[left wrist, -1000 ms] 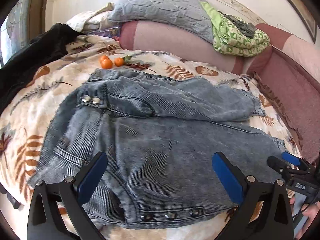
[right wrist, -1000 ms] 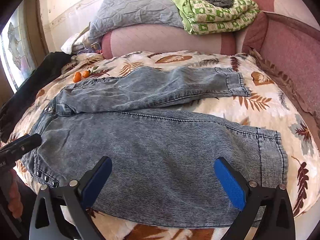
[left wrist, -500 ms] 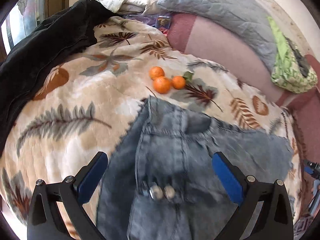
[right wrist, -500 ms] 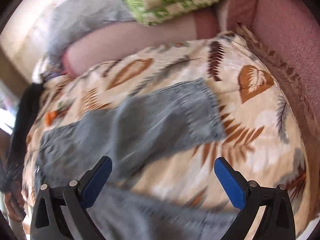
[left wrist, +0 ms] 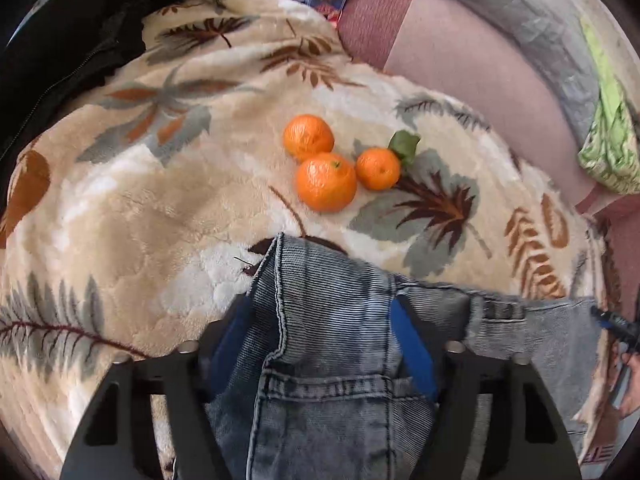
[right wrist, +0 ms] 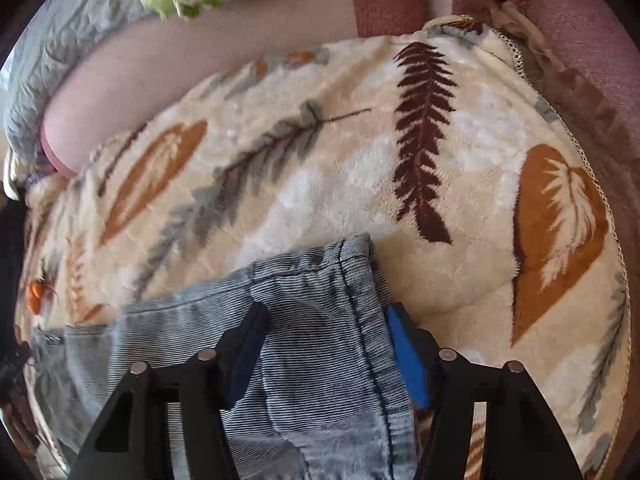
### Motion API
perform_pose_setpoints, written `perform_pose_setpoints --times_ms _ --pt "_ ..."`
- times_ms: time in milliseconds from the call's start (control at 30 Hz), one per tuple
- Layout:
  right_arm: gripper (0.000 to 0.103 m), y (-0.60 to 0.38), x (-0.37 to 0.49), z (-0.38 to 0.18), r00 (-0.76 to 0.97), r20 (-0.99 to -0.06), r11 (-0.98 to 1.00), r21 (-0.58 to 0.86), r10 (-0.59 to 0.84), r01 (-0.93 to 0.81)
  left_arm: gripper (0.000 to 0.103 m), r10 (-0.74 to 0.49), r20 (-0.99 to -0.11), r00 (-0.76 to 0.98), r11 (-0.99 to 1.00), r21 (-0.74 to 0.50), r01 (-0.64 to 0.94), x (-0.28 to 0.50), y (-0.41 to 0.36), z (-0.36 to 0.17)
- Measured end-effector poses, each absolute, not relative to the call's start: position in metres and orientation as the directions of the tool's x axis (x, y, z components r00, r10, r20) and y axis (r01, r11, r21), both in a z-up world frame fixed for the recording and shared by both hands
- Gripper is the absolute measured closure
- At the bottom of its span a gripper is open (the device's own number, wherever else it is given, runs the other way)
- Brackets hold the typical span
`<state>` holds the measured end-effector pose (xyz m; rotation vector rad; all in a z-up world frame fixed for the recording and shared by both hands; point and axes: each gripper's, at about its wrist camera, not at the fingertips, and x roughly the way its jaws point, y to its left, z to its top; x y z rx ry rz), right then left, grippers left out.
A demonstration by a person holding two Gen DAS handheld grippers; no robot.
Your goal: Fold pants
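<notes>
Within the last second both grippers closed: left gripper [left wrist: 320,344] clamps the jeans [left wrist: 332,360] at the waistband corner, right gripper [right wrist: 324,352] clamps a leg hem on the blanket [right wrist: 340,152], so the lengthwise fold can begin.

Pants: jeans [left wrist: 332,320], washed grey-blue denim with fine horizontal ribbing and dark topstitching. They lie on a cream leaf-print fleece blanket.

Left wrist view: the waistband end, with a corner of cloth standing up toward the camera's far side. A double-stitched seam runs down the middle and a waistband seam runs crosswise lower in the frame. The fabric trails off to the right in a long, wrinkled strip. The surface is mottled, lighter at the fold edges.

Right wrist view: a leg cuff [right wrist: 356,280], its hem stitched dark. The cuff edge is raised and slightly curled, and the cloth behind it is bunched into soft folds.
</notes>
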<state>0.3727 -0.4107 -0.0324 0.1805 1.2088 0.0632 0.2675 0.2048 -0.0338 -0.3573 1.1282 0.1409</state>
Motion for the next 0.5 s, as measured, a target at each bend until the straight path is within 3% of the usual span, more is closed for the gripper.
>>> perform_pose_setpoints --times_ms 33,67,133,200,400,467,500 --pt "0.056 -0.413 0.373 -0.032 0.364 -0.922 0.986 0.16 0.129 0.056 0.06 -0.015 -0.908 0.419 0.942 -0.153 -0.297 0.268 0.202 -0.036" --pt "0.066 -0.416 0.373 -0.031 0.367 -0.924 0.987 0.147 0.111 0.07 0.067 0.033 -0.908 0.418 0.949 -0.103 -0.298 0.269 0.199 -0.036" --pt "0.077 -0.422 0.372 -0.03 0.375 -0.918 0.983 0.167 0.125 0.081 0.1 0.055 -0.907 0.417 0.959 -0.068 -0.274 0.272 0.194 -0.034" --pt "0.085 -0.421 0.37 -0.027 0.385 -0.914 0.984 0.165 0.128 0.063 0.1 0.054 -0.915 0.4 0.962 -0.061 -0.267 0.274 0.191 -0.033" --pt "0.084 -0.422 0.359 -0.013 0.414 -0.906 0.991 0.122 0.088 0.056 0.098 0.103 -0.909 0.405 0.958 -0.018 -0.285 0.274 0.189 -0.029" --pt "0.074 -0.425 0.358 -0.016 0.383 -0.92 0.99 0.116 0.079 0.074 0.098 0.076 -0.911 0.406 0.956 -0.049 -0.289 0.273 0.193 -0.033" --pt "0.06 -0.428 0.352 -0.013 0.386 -0.919 0.99 0.117 0.078 0.079 0.094 0.069 -0.909 0.411 0.956 -0.058 -0.289 0.272 0.194 -0.031"
